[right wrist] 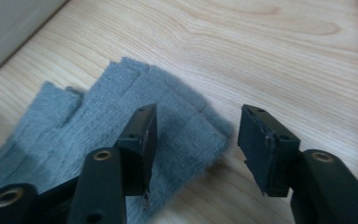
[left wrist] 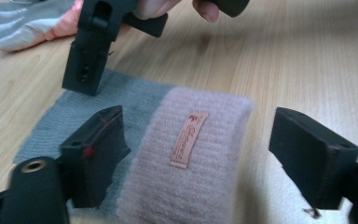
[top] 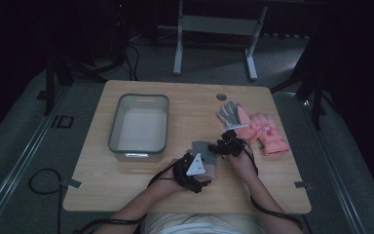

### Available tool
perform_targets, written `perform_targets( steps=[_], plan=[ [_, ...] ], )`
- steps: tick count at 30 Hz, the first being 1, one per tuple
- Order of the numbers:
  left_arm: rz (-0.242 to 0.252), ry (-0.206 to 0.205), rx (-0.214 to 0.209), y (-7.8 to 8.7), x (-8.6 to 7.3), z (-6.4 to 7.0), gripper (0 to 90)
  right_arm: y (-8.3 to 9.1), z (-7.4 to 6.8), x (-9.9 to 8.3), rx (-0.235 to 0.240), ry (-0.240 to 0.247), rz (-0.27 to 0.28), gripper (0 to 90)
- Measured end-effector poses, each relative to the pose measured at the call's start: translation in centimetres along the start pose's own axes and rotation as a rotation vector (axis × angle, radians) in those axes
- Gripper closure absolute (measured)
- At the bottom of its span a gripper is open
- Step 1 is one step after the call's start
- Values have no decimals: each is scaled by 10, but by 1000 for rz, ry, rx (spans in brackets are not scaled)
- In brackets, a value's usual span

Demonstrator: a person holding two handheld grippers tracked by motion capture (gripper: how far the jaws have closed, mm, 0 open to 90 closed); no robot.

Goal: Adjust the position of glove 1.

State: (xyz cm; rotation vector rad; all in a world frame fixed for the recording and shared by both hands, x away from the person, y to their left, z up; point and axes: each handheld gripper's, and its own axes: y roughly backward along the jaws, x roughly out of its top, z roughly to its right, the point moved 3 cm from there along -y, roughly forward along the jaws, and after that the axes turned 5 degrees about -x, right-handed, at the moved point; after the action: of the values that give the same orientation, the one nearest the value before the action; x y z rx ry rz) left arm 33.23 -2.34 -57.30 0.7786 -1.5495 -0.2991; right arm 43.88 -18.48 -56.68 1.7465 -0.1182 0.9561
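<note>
A grey knit glove (top: pixel 201 146) with a fuzzy pink cuff (left wrist: pixel 191 158) lies flat on the wooden table (top: pixel 126 185), near the front middle. A small tan label (left wrist: pixel 189 140) is sewn on the cuff. My left gripper (left wrist: pixel 198 123) is open, one jaw on each side of the cuff, with nothing pinched. My right gripper (right wrist: pixel 198 116) is open too and hovers low over the glove's grey finger end (right wrist: pixel 121 102); its left jaw is above the knit, its right jaw above bare wood. In the high view the left gripper (top: pixel 195 170) and right gripper (top: pixel 226 145) flank the glove.
A grey plastic bin (top: pixel 114 126) stands empty left of centre; its corner (right wrist: pixel 4 28) is at the upper left of the right gripper view. A pink and grey pair of ski gloves (top: pixel 260 129) lies at the right, also seen as ski gloves (left wrist: pixel 23 23). A round grommet (top: pixel 221 96) sits at the back.
</note>
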Motion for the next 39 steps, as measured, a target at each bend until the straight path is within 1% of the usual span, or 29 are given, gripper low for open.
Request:
perform_targets(
  steps=[1, 2, 3, 4, 5, 7, 9, 10, 12, 15, 16, 17, 18, 19, 21, 22, 23, 25, 26, 27, 29, 31, 32, 34, 36, 37, 39],
  plan=[
    [-11, -13, 6, -1, -1, 0, 236, -3, -1, 0, 2, -6, -12, 436],
    [-39, -25, -6, -5, -3, 1, 259, -4, -1, 0, 8, -8, -16, 437],
    [-59, -40, 9, -7, -3, 1, 269, -5, -1, 0, 12, -7, -21, 437],
    [-59, -40, 9, -7, -3, 1, 305, -6, -1, -1, 15, -7, -28, 439],
    [-76, -60, 37, -9, -4, 3, 305, -6, -1, -1, 15, -7, -28, 439],
    [-95, -80, 70, -11, -2, 3, 373, -6, -3, 0, 14, -2, -34, 461],
    [-108, -84, 74, -13, -2, 3, 393, -7, -5, 1, 20, 1, -39, 487],
    [-110, -95, 81, -13, -3, 3, 411, -7, -5, 1, 23, -4, -37, 503],
    [-111, -97, 82, -13, -3, 3, 462, -8, -7, 2, 34, -10, -39, 523],
    [-79, -46, 35, -9, -5, -5, 537, -9, -10, 3, 56, -21, -47, 556],
    [-79, -46, 35, -9, -5, -5, 555, -9, -10, 3, 56, -21, -47, 556],
    [-75, -32, 19, -8, -5, -7, 555, -10, -12, 4, 64, -28, -52, 565],
    [-68, -18, 9, -7, -6, -8, 589, -12, -15, 6, 86, -34, -60, 594],
    [-56, 0, -3, -6, -7, -10, 602, -13, -16, 6, 100, -39, -63, 616],
    [-55, 5, -9, -5, -7, -11, 622, -15, -19, 8, 142, -63, -76, 664],
    [-58, 10, -17, -4, -7, -13, 622, -15, -19, 8, 142, -63, -76, 664],
    [-52, 21, -22, -4, -7, -13, 629, -16, -21, 8, 154, -71, -81, 694],
    [-58, 28, -29, -2, -7, -14, 639, -16, -24, 10, 170, -64, -80, 727],
    [-60, 33, -31, -2, -7, -14, 643, -15, -25, 10, 168, -57, -77, 736],
    [-64, 40, -34, 0, -5, -15, 648, -11, -26, 11, 169, -55, -61, 745],
    [-70, 42, -38, 1, -5, -16, 650, -9, -25, 12, 175, -63, -50, 747],
    [-79, 36, -36, 4, -2, -17, 654, -3, -24, 15, 201, -82, -27, 748],
    [-75, 37, -43, 8, 1, -20, 657, 4, -22, 18, 206, -87, -9, 749],
    [-68, 34, -40, 10, 3, -21, 658, 11, -22, 21, 206, -85, 10, 750],
    [-50, 26, -42, 18, 12, -25, 658, 17, -21, 25, 207, -85, 29, 751],
    [-50, 26, -42, 18, 12, -25, 659, 20, -21, 27, 208, -88, 38, 752],
    [-49, 8, -40, 26, 23, -28, 660, 27, -20, 32, 206, -84, 56, 752]
  ],
)
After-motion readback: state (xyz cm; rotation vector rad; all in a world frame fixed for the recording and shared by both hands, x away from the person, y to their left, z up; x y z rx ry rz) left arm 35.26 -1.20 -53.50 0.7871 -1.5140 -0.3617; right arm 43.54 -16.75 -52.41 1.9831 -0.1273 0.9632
